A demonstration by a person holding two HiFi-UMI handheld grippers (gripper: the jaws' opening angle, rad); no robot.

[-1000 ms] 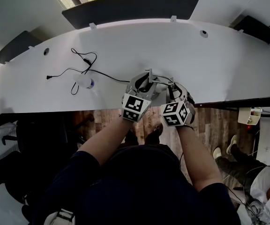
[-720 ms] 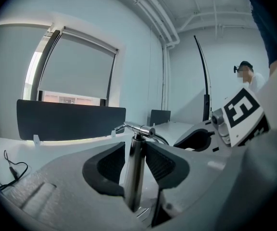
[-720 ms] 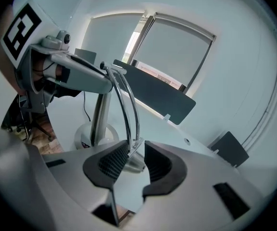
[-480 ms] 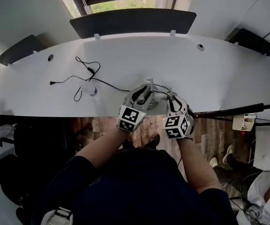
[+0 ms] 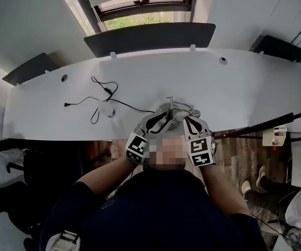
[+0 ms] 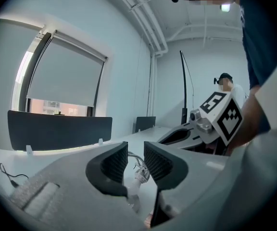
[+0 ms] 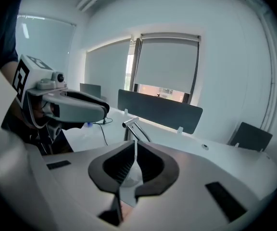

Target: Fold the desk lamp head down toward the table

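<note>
The desk lamp (image 7: 131,123) stands at the table (image 5: 244,82)'s front edge just ahead of both grippers; the left gripper (image 6: 135,159), jaws narrowing but apart, frames its joint untouched, while the right gripper (image 7: 134,154) has just closed together, empty.

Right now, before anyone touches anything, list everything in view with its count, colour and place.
desk: one, white, curved, across the head view.
desk lamp: one, metal, at the desk's near edge, just beyond the grippers.
cable: one, black, on the desk's left part, beside a small white round piece.
partition panels: three, dark, along the desk's far edge.
window: one, behind the middle panel.
floor: brown wood, below the desk.
other person: one, lower right.
left gripper: one, grey with black pads; jaws just closed slightly, still apart, lamp seen in the gap, ungripped.
right gripper: one, same colours; jaws just closed together, gripping nothing visible.
</note>
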